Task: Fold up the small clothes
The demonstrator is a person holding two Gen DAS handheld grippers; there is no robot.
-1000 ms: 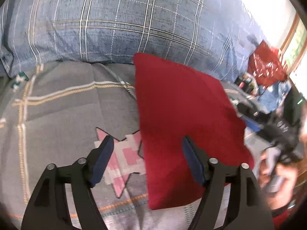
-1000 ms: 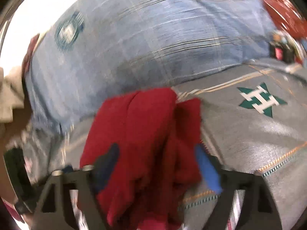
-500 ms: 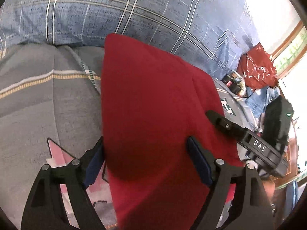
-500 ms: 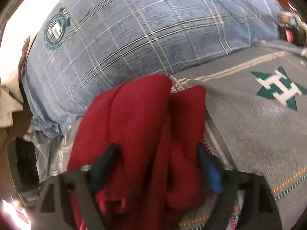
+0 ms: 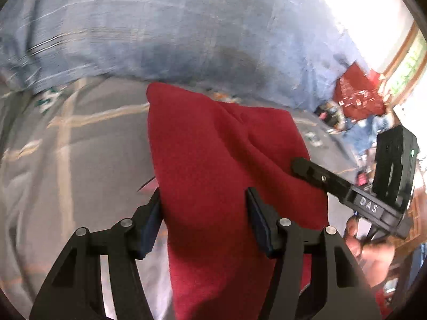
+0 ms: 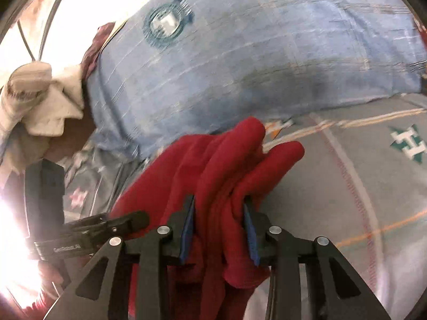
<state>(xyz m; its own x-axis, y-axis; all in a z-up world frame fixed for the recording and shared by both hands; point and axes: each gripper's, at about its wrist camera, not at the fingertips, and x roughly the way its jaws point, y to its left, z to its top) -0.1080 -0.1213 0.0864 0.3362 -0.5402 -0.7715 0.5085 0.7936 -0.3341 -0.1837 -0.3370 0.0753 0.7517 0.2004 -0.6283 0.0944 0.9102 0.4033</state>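
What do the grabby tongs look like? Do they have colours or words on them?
Both are black plastic tongs with two fingers each, dark blue pads on the inner faces and round silver bolts at the joints. The left tongs show up in the right camera with small white lettering on a side bar, too blurred to read. The right tongs, seen from the left camera, carry white letters "DAS" and a black box with a tiny green light.

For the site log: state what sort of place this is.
Probably a bedroom in a home: a grey bedspread with star emblems, a large blue plaid pillow behind it, and a red garment being folded on the bed.
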